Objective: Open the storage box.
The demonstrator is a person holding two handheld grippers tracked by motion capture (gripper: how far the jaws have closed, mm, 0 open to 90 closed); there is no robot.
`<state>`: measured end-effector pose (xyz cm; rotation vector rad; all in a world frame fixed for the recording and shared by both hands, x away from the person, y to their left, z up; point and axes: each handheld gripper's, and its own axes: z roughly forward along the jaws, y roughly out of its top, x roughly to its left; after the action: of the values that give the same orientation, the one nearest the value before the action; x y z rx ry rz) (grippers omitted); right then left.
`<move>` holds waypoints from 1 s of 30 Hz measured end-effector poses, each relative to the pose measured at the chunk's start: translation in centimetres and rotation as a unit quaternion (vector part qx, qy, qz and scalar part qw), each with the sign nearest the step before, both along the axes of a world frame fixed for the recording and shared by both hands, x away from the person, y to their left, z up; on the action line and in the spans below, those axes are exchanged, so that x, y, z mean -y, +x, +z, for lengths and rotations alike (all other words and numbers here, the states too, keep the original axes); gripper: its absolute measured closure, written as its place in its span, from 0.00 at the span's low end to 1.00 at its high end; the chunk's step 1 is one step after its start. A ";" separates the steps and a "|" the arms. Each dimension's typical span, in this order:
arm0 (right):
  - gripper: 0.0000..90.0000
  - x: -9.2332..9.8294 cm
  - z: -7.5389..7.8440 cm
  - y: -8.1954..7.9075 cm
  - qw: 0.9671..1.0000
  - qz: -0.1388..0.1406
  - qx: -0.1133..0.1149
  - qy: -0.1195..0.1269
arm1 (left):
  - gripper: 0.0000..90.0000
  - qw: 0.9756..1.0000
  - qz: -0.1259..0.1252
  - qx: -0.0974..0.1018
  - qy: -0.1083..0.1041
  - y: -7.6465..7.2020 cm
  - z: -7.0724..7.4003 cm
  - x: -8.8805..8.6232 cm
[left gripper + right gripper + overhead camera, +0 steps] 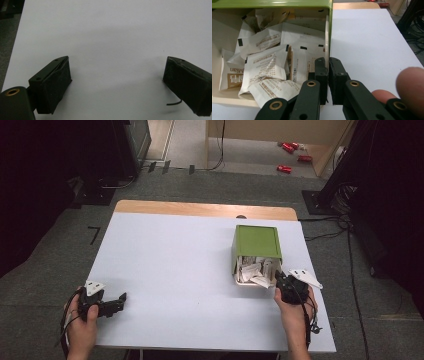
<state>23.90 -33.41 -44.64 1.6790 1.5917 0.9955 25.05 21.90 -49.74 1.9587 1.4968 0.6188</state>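
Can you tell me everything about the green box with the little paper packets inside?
The green box lies on its side on the white table, near the right edge, its open end facing the person. It looks like smooth plastic, green outside and cream inside. Crumpled white packets with printed text fill it, and some poke out at the front. The right gripper is at the opening, its fingers shut on the box's side wall.

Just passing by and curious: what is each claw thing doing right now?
Left gripper: open, holding nothing, over bare table.
Right gripper: shut on the box wall, packets inside.
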 end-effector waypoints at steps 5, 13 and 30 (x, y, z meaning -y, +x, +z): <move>0.99 0.0 0.2 -0.7 1.000 0.003 -0.005 0.007 | 0.09 1.000 0.000 0.000 0.000 0.0 0.0 0.0; 1.00 -0.1 0.2 -1.9 1.000 0.004 -0.007 0.004 | 0.09 1.000 0.000 0.000 0.000 0.0 0.0 0.0; 1.00 0.0 0.5 -5.2 1.000 0.011 -0.019 0.004 | 0.09 1.000 0.000 0.000 0.000 0.0 0.0 0.0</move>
<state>18.70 -33.41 -44.18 1.6993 1.6355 0.9872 25.05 21.89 -49.73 1.9585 1.4972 0.6191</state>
